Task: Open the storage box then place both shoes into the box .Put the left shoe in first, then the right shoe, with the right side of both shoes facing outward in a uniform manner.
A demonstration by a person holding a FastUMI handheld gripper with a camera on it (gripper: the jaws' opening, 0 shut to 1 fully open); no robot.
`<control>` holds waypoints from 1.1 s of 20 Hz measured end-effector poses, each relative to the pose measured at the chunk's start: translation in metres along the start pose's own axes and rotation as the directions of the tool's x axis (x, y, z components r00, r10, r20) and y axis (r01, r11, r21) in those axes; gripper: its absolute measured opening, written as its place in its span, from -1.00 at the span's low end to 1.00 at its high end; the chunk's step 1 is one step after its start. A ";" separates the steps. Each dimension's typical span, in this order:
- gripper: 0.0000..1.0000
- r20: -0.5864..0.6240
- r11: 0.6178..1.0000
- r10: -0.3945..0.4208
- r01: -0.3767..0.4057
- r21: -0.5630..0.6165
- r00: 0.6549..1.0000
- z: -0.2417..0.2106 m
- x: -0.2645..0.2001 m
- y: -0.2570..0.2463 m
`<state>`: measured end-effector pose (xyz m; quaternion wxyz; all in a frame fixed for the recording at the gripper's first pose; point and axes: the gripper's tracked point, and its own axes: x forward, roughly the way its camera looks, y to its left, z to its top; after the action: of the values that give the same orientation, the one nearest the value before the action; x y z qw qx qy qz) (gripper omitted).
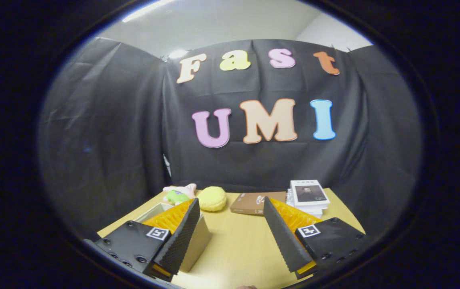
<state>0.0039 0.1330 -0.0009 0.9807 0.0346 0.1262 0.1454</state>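
My gripper [230, 204] is open, its two fingers spread wide above a yellow wooden table [238, 241], with nothing between them. A pale storage box [196, 243] stands on the table at the left, mostly hidden behind my left finger [182, 233]; part of its rim and one side wall show. I cannot tell whether its lid is on. The camera looks high, at the booth's back wall.
Beyond the fingers, along the table's far edge, lie a pink and green plush toy [178, 193], a round yellow cushion [212, 198], a brown book [254, 202] and a stack of white books [308, 197]. Black cloth walls close the booth behind and to both sides.
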 end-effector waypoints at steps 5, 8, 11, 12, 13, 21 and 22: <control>1.00 0.041 0.998 -0.070 0.070 0.005 0.997 0.006 -0.014 -0.054; 1.00 0.045 0.995 -0.098 0.098 0.013 0.994 0.005 -0.019 -0.073; 1.00 0.047 0.993 -0.115 0.115 0.020 0.992 0.001 -0.018 -0.084; 1.00 0.051 0.993 -0.120 0.120 0.017 0.991 0.002 -0.018 -0.086; 1.00 0.053 0.992 -0.124 0.124 0.014 0.991 0.002 -0.018 -0.089; 1.00 0.065 0.990 -0.142 0.142 -0.006 0.988 0.004 -0.014 -0.094; 1.00 0.067 0.990 -0.140 0.141 -0.008 0.988 0.004 -0.013 -0.093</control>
<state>0.0180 0.0404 -0.0039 0.9923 0.0242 0.0947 0.0756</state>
